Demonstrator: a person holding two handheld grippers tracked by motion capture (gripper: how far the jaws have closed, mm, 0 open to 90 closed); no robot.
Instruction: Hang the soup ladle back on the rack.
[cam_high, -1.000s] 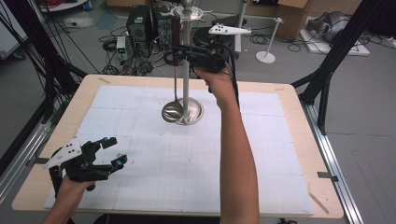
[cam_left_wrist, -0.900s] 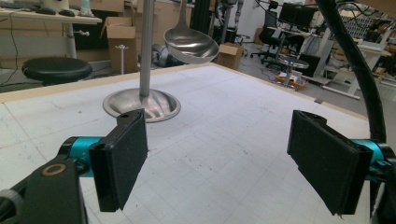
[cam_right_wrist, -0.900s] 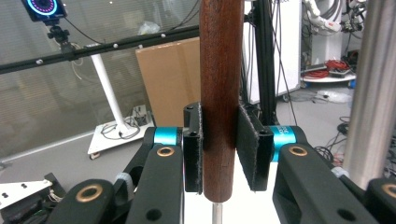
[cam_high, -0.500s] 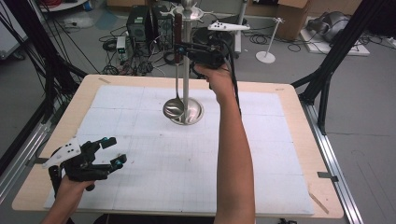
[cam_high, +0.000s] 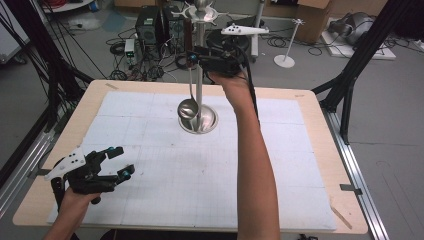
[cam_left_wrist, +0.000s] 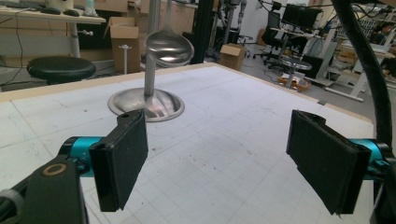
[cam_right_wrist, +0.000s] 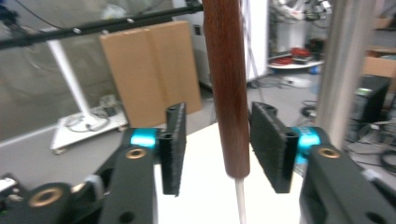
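A ladle (cam_high: 189, 106) hangs beside the upright post of a metal stand (cam_high: 199, 75), its polished bowl suspended just above the stand's round base (cam_high: 206, 123) on the gridded white mat (cam_high: 250, 170). The right gripper (cam_high: 192, 56) is raised to the ladle's dark wooden handle (cam_right_wrist: 227, 84); its jaws bracket the handle with a visible gap on either side, so nothing is clamped yet. The left gripper (cam_high: 119, 161) rests near the front left corner of the table (cam_high: 320, 107), jaws spread wide and empty. The ladle is judged rigid and bowl-heavy, so it should hang plumb but swing if nudged; the round, smooth wood, rather than the thin metal shank (cam_right_wrist: 240, 200) below it, offers the better hold. How the ladle attaches at the top is probably by a hook, though this is unclear.
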